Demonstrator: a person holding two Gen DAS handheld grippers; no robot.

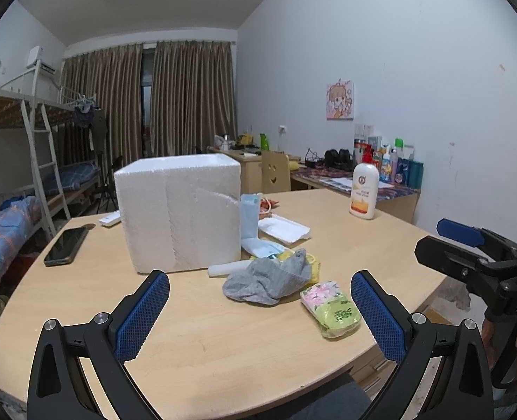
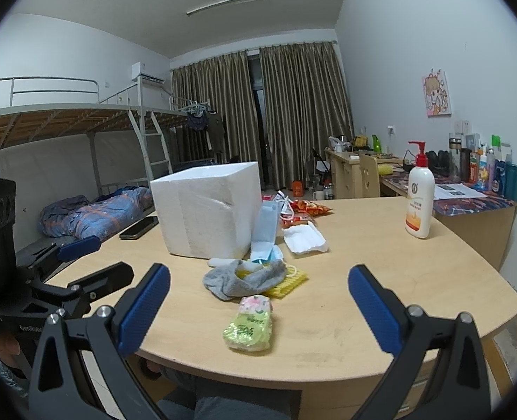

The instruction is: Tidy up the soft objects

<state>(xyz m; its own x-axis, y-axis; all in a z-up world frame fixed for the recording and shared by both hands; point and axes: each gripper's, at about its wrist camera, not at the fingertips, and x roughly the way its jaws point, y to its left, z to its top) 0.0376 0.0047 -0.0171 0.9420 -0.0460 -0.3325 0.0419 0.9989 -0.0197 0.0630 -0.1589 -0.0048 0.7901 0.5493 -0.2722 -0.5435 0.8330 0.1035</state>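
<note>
While both grippers hung wide open and empty above the table's (image 1: 202, 346) near edge, the soft things lay heaped beside the foam box (image 1: 179, 211).

Left gripper (image 1: 260, 315) and right gripper (image 2: 258, 309) each had their blue pads spread far apart, touching nothing. Against the box's right side leaned blue masks (image 1: 249, 215); a white mask (image 2: 304, 239) lay just beyond. Nearer, a grey sock (image 2: 242, 280) draped over a yellow cloth (image 2: 288, 283), with a tissue pack (image 2: 249, 325) nearest the edge.

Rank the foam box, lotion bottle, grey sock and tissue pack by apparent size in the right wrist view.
1. Foam box, clearly largest.
2. Grey sock and lotion bottle: too similar, and the bottle stands farther away.
3. Tissue pack, though nearest the camera.
</note>
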